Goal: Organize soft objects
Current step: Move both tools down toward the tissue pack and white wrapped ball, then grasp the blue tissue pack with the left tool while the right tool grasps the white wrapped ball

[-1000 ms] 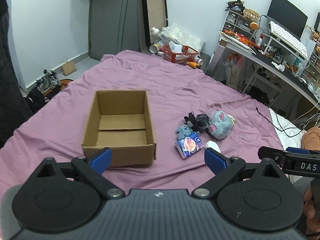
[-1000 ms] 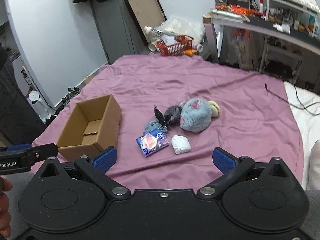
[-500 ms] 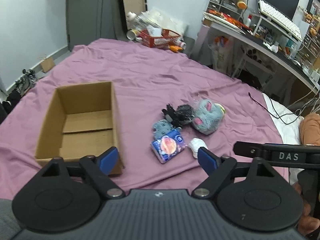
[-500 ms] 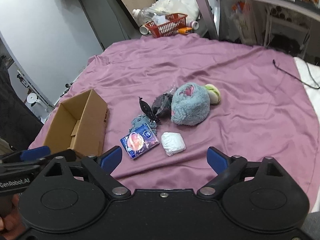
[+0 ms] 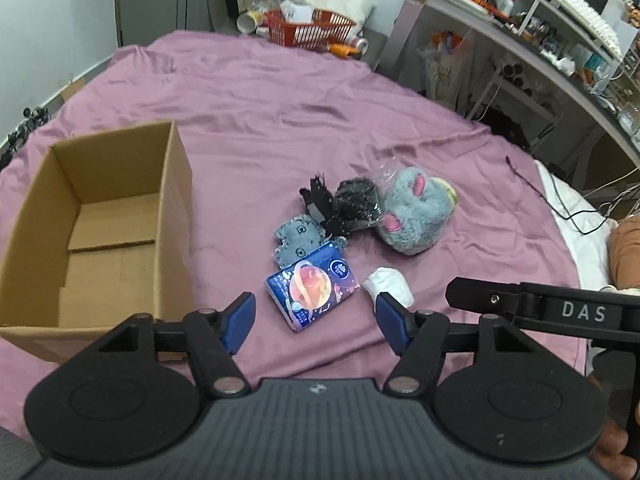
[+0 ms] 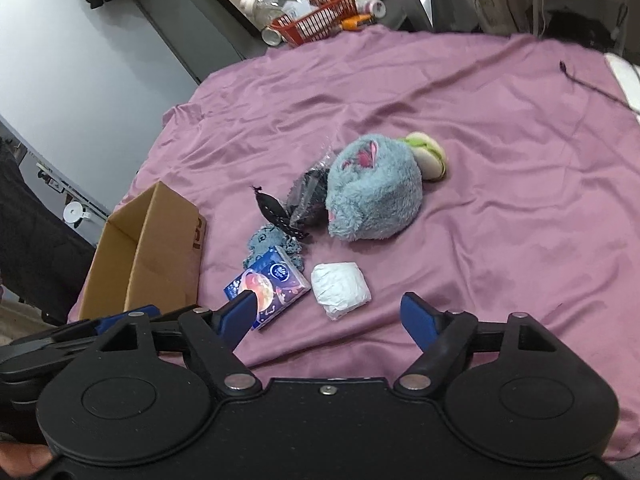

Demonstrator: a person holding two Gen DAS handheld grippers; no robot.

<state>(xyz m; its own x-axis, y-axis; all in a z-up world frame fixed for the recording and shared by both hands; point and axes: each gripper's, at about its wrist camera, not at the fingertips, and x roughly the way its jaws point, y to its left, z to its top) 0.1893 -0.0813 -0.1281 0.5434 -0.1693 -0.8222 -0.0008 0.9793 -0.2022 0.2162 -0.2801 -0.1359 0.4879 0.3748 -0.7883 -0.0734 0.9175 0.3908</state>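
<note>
An open, empty cardboard box (image 5: 100, 216) (image 6: 148, 252) sits on the purple bedsheet at the left. To its right lies a small heap: a blue tissue pack (image 5: 312, 290) (image 6: 268, 286), a white wrapped wad (image 5: 390, 286) (image 6: 340, 288), a grey-blue knit piece (image 5: 298, 236) (image 6: 270, 242), a black lacy item in clear plastic (image 5: 348, 206) (image 6: 304, 196), a fluffy blue plush (image 5: 414, 214) (image 6: 376, 192) and a green-and-cream soft toy (image 6: 428, 154). My left gripper (image 5: 316, 320) is open just short of the tissue pack. My right gripper (image 6: 332, 312) is open over the white wad.
A red basket (image 5: 310, 28) (image 6: 316, 16) with bottles and bags stands beyond the bed's far edge. A cluttered desk (image 5: 540, 40) runs along the right. A black cable (image 5: 560, 204) crosses the bed's right side. A hand (image 6: 22, 458) holds the left gripper.
Both grippers have moved forward and down toward the heap, which now looks larger. The left view has swung right, so the box sits further left. Both stay open.
</note>
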